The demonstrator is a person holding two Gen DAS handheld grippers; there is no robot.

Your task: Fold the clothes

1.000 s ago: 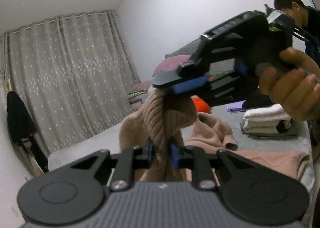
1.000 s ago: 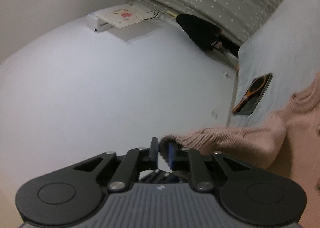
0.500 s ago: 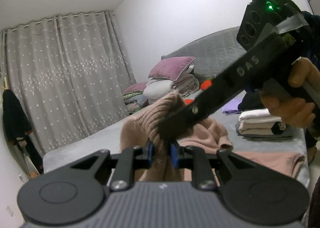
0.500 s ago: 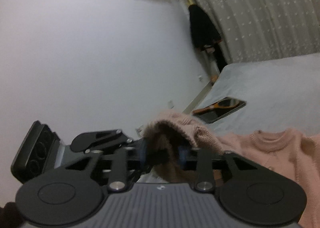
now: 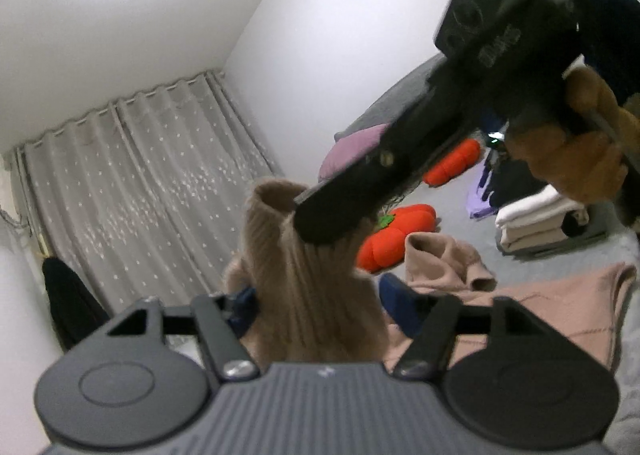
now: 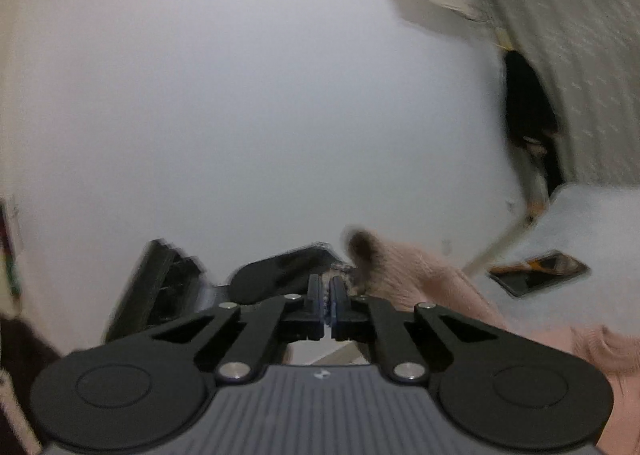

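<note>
A pink-beige knit sweater (image 5: 560, 303) lies on the grey bed (image 5: 460, 231). One sleeve (image 5: 304, 295) stands up from it between the fingers of my left gripper (image 5: 320, 307). That gripper's jaws are opening, and the blue pads (image 5: 396, 307) stand off the knit. My right gripper (image 5: 316, 223) reaches down from the upper right to the rim of the cuff (image 5: 276, 191). In the right wrist view my right gripper (image 6: 329, 295) is shut, with a thin fuzzy edge of the cuff (image 6: 360, 251) pinched between its pads.
A stack of folded clothes (image 5: 536, 223) sits at the right on the bed, beyond two orange pumpkin cushions (image 5: 396, 239) and a purple pillow (image 5: 356, 147). Grey curtains (image 5: 140, 195) and a hanging dark garment (image 5: 68, 303) line the far wall. A phone and a brush (image 6: 536, 273) lie on the bed.
My left gripper's jaws have spread apart around the sleeve. My right gripper has rolled upright and closed down onto the cuff's edge. The left wrist view has tilted up toward the ceiling.
</note>
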